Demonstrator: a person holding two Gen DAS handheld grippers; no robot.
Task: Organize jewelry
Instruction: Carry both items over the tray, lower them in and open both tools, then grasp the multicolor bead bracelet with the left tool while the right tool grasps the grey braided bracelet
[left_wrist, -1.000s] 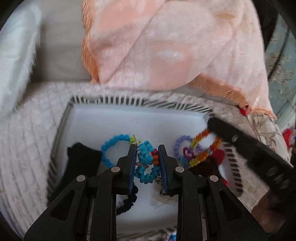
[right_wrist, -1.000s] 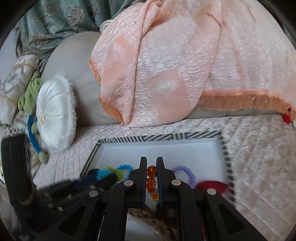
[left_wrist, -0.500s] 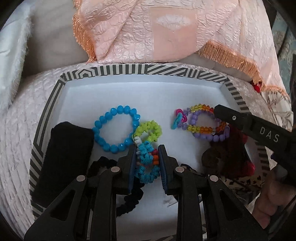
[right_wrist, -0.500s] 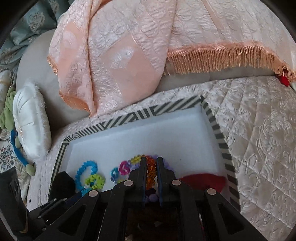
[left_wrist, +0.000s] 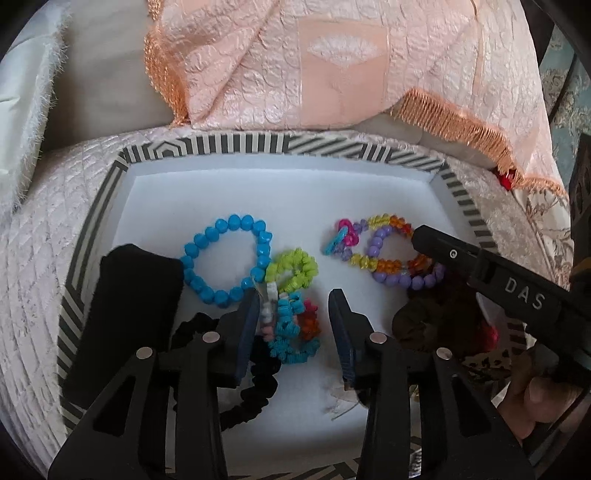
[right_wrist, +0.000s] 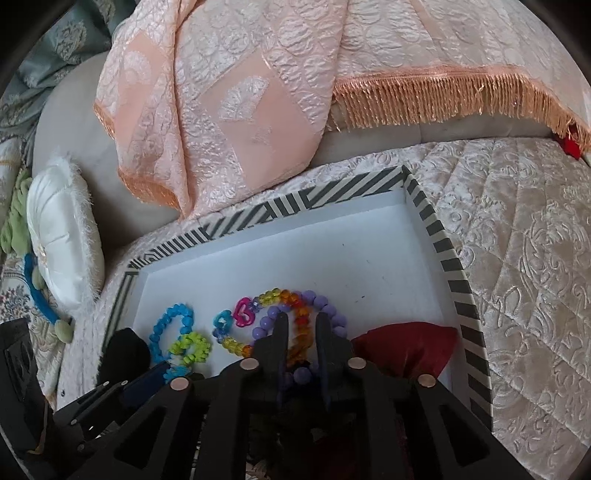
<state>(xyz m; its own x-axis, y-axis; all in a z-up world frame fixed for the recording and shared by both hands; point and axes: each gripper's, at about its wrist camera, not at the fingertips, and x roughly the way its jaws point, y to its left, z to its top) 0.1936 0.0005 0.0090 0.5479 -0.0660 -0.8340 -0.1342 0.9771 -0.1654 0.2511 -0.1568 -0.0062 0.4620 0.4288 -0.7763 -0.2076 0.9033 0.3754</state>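
Observation:
A white tray with a black-and-white striped rim (left_wrist: 229, 144) (right_wrist: 443, 236) lies on the bed. In it lie a blue bead bracelet (left_wrist: 225, 258), a lime coil ring (left_wrist: 295, 269), a turquoise coil bracelet (left_wrist: 291, 332), a rainbow bead bracelet (left_wrist: 384, 243) (right_wrist: 284, 297) and a purple bead bracelet (left_wrist: 402, 278) (right_wrist: 328, 308). My left gripper (left_wrist: 293, 321) is open, its jaws either side of the turquoise bracelet lying on the tray. My right gripper (right_wrist: 299, 325) stands slightly open around the orange beads of the rainbow bracelet, which rests on the tray.
A black cloth pad (left_wrist: 125, 325) and a black scrunchie (left_wrist: 255, 391) lie at the tray's left. A dark red pouch (right_wrist: 406, 347) lies at its right. A peach fringed blanket (right_wrist: 258, 92) hangs behind the tray. A white pillow (right_wrist: 62, 236) lies far left.
My left jaws have opened and the turquoise bracelet now lies on the tray. My right jaws have parted a little and the rainbow bracelet rests on the tray.

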